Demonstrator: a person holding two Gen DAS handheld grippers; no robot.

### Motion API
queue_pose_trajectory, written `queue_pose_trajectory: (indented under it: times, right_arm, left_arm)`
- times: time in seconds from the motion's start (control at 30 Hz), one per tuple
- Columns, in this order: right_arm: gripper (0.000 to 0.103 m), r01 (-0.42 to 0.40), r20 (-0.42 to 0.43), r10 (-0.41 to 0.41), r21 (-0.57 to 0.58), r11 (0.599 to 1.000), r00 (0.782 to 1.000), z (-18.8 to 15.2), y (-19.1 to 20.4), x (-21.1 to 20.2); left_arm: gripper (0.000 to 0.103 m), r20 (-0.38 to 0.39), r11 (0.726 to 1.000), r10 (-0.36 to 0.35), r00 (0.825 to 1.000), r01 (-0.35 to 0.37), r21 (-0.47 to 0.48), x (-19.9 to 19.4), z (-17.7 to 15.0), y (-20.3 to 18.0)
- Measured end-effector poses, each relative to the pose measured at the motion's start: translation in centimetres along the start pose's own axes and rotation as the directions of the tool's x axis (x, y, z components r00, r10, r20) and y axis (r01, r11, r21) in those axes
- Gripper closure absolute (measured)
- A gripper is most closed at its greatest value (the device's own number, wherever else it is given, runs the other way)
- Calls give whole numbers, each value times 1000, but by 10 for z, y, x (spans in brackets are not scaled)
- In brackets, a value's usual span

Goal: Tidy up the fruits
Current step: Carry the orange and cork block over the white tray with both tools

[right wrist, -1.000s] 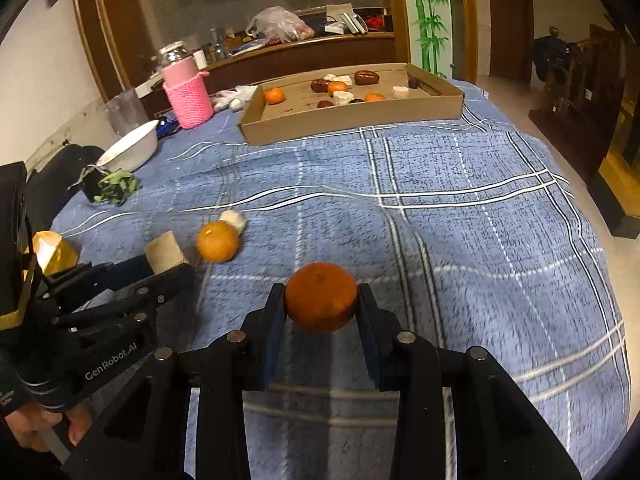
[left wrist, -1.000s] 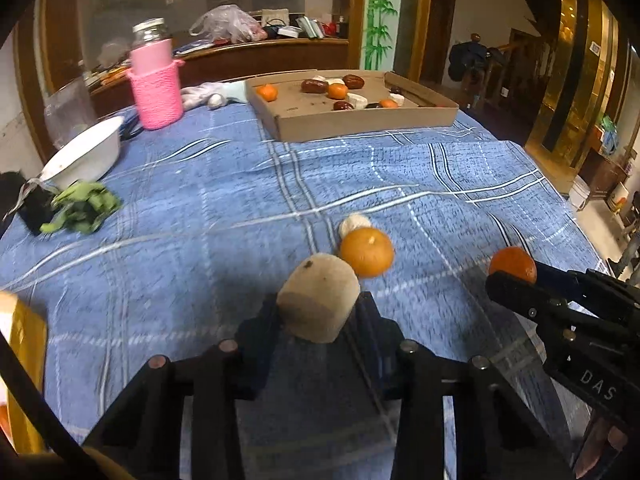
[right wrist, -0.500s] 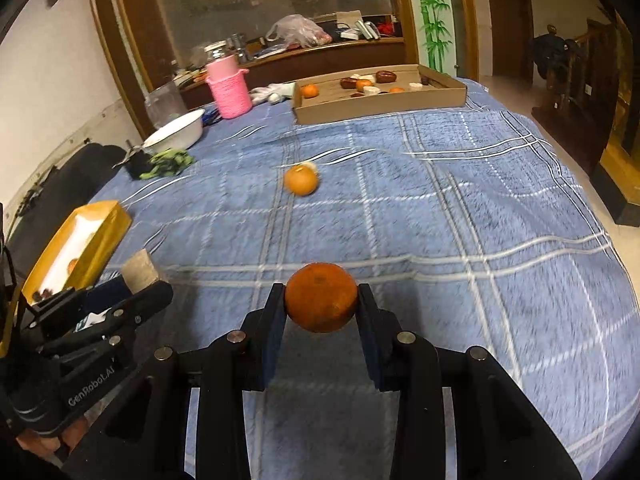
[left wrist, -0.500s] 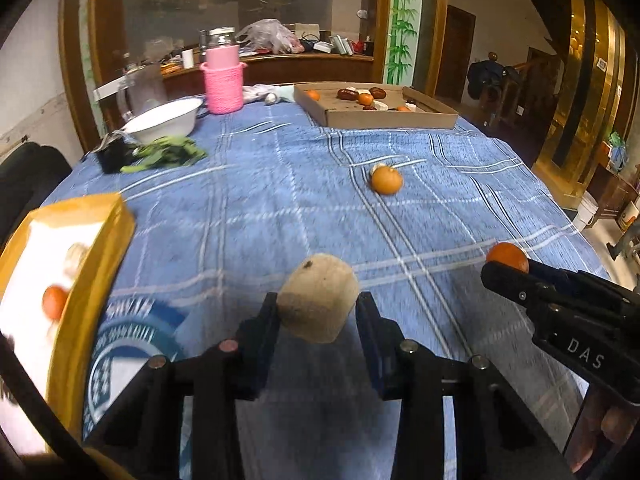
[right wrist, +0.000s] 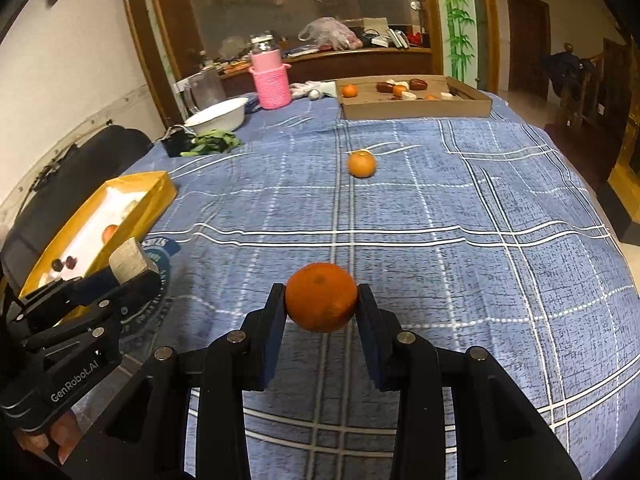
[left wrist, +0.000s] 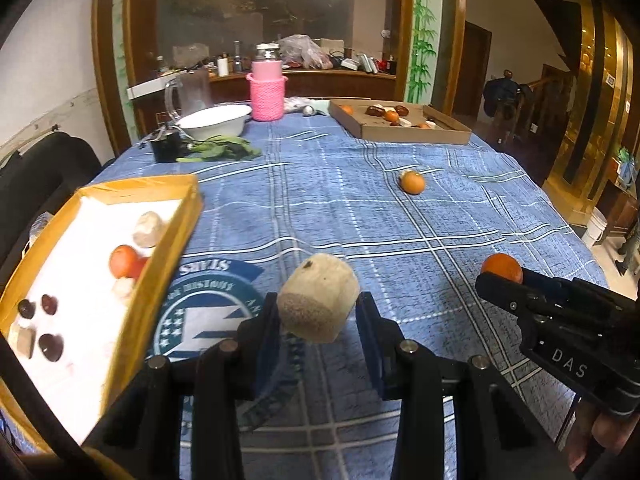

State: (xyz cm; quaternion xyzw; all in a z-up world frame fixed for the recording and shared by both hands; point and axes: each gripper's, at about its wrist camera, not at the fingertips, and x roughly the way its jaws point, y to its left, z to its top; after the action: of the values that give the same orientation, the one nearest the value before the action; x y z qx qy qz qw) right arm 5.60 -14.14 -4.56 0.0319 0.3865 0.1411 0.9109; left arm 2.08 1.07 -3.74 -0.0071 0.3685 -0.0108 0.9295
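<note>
My left gripper (left wrist: 318, 314) is shut on a tan, cut piece of fruit (left wrist: 318, 298), held above the blue cloth just right of the yellow tray (left wrist: 168, 256). That tray holds an orange (left wrist: 122, 261), a pale piece and dark dates. My right gripper (right wrist: 321, 308) is shut on an orange (right wrist: 321, 296) over the cloth's near part; it shows at the right of the left wrist view as the right gripper (left wrist: 500, 280). A loose orange (right wrist: 361, 164) lies mid-table with a pale piece behind it. The cardboard tray (right wrist: 416, 108) at the far end carries more fruit.
A white bowl (left wrist: 214, 120), green leaves (left wrist: 222, 150), a clear jug (left wrist: 190, 90) and a pink-sleeved jar (left wrist: 267, 94) stand at the far left of the table. A dark chair (left wrist: 36, 172) sits beyond the left edge. The table drops off at the right.
Both grippers have drawn back toward the near end with their fruit still held. The loose orange now lies farther off, and the yellow tray has come into view at the left.
</note>
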Motion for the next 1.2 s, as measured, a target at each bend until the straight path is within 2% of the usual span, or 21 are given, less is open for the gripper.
queue_pose_trajectory:
  times: [0.8,1.2]
  right_arm:
    - [70,-85,31,87,-84,993,996,10,52,-6]
    - [70,-166,26,173,-176,970,985,23,110,1]
  left_arm:
    - [62,24,987,128,992,-125,-102,-31,-4,64]
    - [62,13,949,248,969,-240,-206,-41,-5,137]
